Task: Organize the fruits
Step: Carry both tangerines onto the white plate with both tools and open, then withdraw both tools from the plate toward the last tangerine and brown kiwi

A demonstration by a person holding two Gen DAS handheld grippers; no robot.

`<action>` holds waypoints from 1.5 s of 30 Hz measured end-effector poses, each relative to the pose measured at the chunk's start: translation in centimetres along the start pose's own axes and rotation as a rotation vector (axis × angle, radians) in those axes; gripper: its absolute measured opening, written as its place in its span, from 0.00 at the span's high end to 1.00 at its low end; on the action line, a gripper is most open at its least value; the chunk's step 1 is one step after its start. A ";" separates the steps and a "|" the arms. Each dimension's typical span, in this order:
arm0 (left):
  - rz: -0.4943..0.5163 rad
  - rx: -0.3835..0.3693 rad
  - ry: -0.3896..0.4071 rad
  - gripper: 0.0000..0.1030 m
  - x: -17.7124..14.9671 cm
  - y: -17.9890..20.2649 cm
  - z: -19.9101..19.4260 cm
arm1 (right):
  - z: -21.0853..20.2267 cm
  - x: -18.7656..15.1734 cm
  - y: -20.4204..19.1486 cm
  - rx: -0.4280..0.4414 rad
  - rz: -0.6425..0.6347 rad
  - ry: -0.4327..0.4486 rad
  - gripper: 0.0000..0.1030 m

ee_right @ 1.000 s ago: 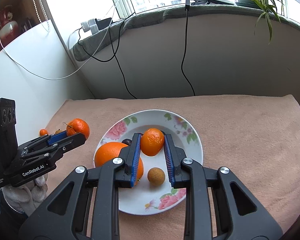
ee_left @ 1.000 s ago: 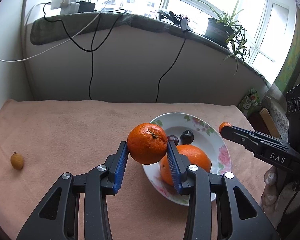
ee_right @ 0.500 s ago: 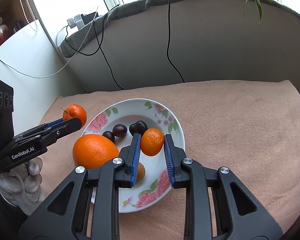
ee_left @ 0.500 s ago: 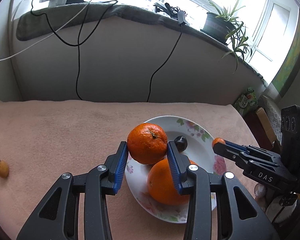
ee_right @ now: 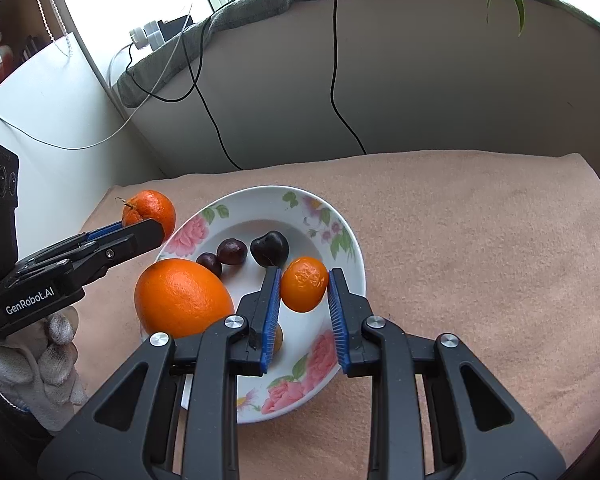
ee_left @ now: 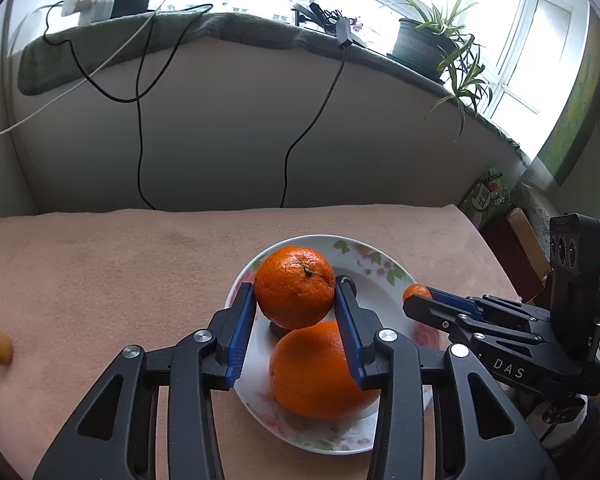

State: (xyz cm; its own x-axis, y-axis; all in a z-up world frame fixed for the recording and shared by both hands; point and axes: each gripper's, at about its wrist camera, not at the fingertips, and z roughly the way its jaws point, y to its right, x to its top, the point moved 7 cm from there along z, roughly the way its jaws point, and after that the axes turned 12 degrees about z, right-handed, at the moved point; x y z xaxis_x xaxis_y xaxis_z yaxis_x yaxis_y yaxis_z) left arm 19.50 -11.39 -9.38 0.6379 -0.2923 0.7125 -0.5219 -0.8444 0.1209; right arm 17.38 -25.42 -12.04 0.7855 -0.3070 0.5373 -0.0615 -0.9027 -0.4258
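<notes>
The left tongs (ee_left: 295,307) grip a mandarin (ee_left: 295,286) held over the plate's (ee_left: 396,276) left half, directly above the big orange (ee_left: 320,372). The right tongs (ee_right: 304,300) clamp a smaller mandarin (ee_right: 304,283) above the plate's right side, with clear plate below, so it seems nearer to release.

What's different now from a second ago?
The left gripper carried its tangerine from beside the plate to over it, above the big orange. The right gripper still clamps the small tangerine above the plate. Nothing was let go.
</notes>
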 end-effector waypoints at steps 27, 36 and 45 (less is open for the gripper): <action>0.060 0.015 0.069 0.45 0.7 1.6 -3.1 | -2.8 0.5 -1.4 -0.007 -0.013 0.072 0.25; 0.062 0.042 0.098 0.39 0.4 1.2 -5.0 | -3.2 0.1 -2.6 -0.009 -0.036 0.075 0.24; 0.050 0.092 0.124 0.33 -0.7 0.2 -7.1 | -3.3 -0.2 -4.7 0.011 -0.063 0.075 0.23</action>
State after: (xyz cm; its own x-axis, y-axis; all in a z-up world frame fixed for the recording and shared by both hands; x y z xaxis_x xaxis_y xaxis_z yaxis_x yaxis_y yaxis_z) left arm 14.92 -8.17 -4.93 0.5349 -0.2820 0.7965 -0.4935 -0.8694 0.0237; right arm 15.51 -22.13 -7.70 0.7395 -0.2716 0.6160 -0.0060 -0.9177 -0.3973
